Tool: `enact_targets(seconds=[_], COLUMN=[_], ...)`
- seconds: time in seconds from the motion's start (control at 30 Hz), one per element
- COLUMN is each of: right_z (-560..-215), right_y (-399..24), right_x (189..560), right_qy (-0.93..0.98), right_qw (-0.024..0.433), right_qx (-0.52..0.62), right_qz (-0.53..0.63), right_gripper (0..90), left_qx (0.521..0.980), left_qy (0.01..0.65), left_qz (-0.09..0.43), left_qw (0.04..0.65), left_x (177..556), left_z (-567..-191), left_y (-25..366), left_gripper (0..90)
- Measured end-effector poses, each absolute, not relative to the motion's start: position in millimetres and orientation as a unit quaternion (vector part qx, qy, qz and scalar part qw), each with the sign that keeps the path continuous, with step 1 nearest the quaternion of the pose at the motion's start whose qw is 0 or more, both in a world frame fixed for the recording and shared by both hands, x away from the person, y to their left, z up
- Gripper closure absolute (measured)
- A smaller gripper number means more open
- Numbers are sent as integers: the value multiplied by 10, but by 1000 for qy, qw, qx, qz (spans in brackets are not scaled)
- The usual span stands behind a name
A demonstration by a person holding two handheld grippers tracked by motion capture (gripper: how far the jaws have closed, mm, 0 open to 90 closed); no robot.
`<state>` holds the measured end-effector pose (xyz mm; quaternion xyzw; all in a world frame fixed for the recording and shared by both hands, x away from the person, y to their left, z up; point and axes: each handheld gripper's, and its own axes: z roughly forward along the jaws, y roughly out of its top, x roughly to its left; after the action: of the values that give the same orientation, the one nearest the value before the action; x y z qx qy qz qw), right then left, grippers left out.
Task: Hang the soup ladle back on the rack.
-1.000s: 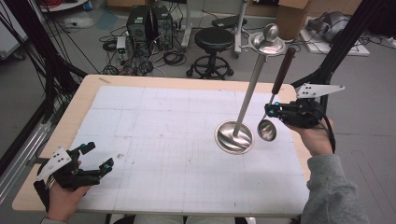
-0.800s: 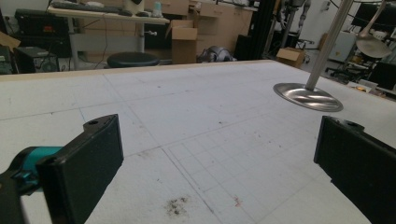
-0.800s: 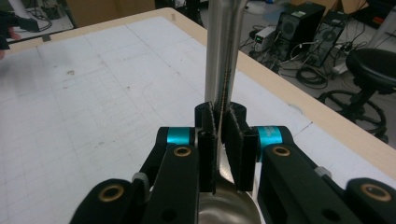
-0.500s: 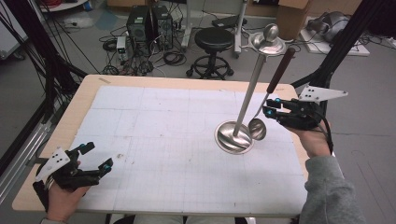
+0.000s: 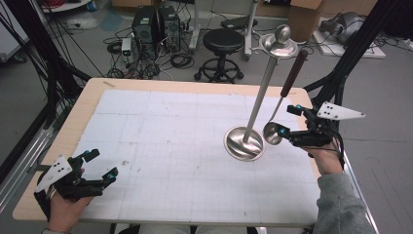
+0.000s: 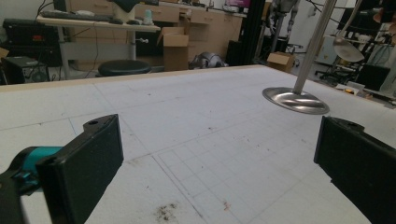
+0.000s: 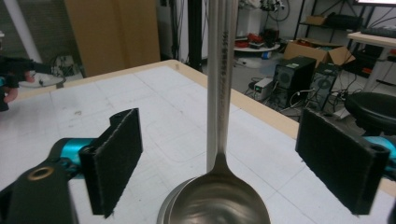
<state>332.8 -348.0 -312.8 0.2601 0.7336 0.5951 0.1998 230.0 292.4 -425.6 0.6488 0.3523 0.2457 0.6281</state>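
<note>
Right gripper view: spoon (image 7: 218,140) upright between parted right claw (image 7: 233,163) pads, untouched.

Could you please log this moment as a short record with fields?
stand: tall polished steel utensil stand with round base, upright on the white gridded table mat
ladle: steel ladle with dark wooden handle, bowl down, beside the stand's base
right gripper: jaws just opened, ladle stem between them, pads clear of it
left gripper: open, nothing between its jaws, at the near left corner
</note>
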Motion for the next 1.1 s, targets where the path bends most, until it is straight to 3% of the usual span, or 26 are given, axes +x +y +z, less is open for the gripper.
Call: enact_targets(seconds=[0.37,0.5,1.1], right_z=[-3161,-3173,-3514], right_y=[-3507,-3422,-3392], right_x=[3203,3147,2890], right_qy=[718,720,694], right_qw=[203,199,214], right_qx=[242,228,247], right_qz=[621,625,642], right_gripper=[82,19,19], left_qx=[648,648,656], left_qy=[348,346,327], left_qz=[241,239,231], left_qw=[633,634,640], left_x=[2369,2393,2450], left_z=[-4250,-4246,-4220], left_y=[2902,2880,2796], left_gripper=[18,18,18])
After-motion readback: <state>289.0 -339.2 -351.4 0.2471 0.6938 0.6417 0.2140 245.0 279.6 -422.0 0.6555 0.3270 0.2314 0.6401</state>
